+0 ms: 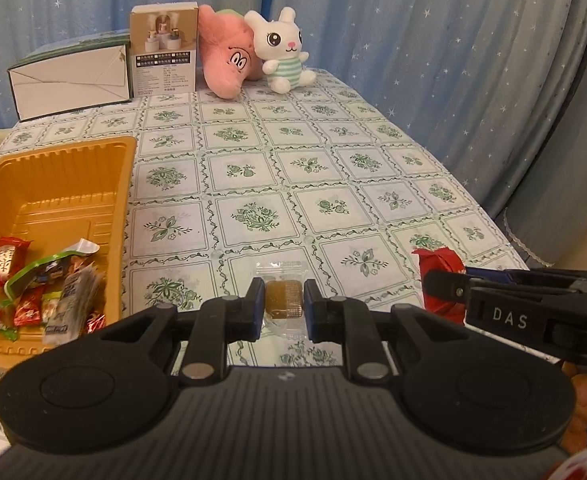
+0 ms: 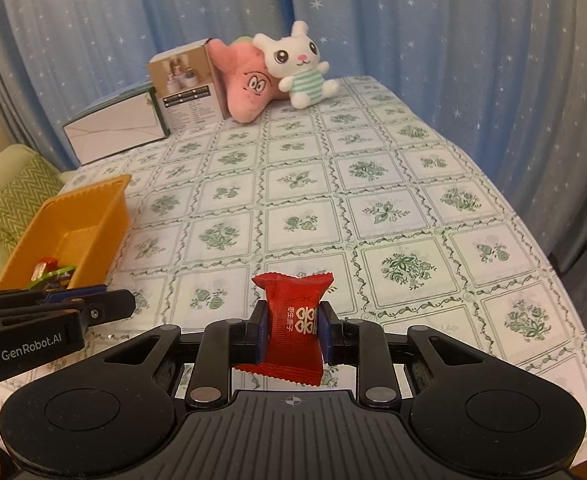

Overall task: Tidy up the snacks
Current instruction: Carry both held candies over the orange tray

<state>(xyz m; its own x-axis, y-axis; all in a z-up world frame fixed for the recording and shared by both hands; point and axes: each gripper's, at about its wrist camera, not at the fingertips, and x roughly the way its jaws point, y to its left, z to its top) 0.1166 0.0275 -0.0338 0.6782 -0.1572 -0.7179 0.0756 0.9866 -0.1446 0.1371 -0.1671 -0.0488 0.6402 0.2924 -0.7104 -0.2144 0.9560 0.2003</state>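
Note:
My left gripper (image 1: 283, 300) is shut on a clear packet with a brown square snack (image 1: 284, 298), held above the tablecloth. To its left lies the orange tray (image 1: 65, 168), with several wrapped snacks (image 1: 41, 292) piled at its near end. My right gripper (image 2: 291, 328) is shut on a red wrapped candy (image 2: 293, 328) that stands upright between the pads. In the left wrist view the right gripper (image 1: 445, 284) shows from the side at the right with the red candy (image 1: 439, 264). In the right wrist view the left gripper (image 2: 129, 300) reaches in at the left, near the orange tray (image 2: 73, 216).
At the table's far end stand a white carton (image 1: 69, 80), a brown product box (image 1: 163, 52), a pink plush (image 1: 225, 60) and a white bunny plush (image 1: 281, 48). Blue starred curtains hang behind and to the right. A green cushion (image 2: 13, 200) lies beyond the table's left edge.

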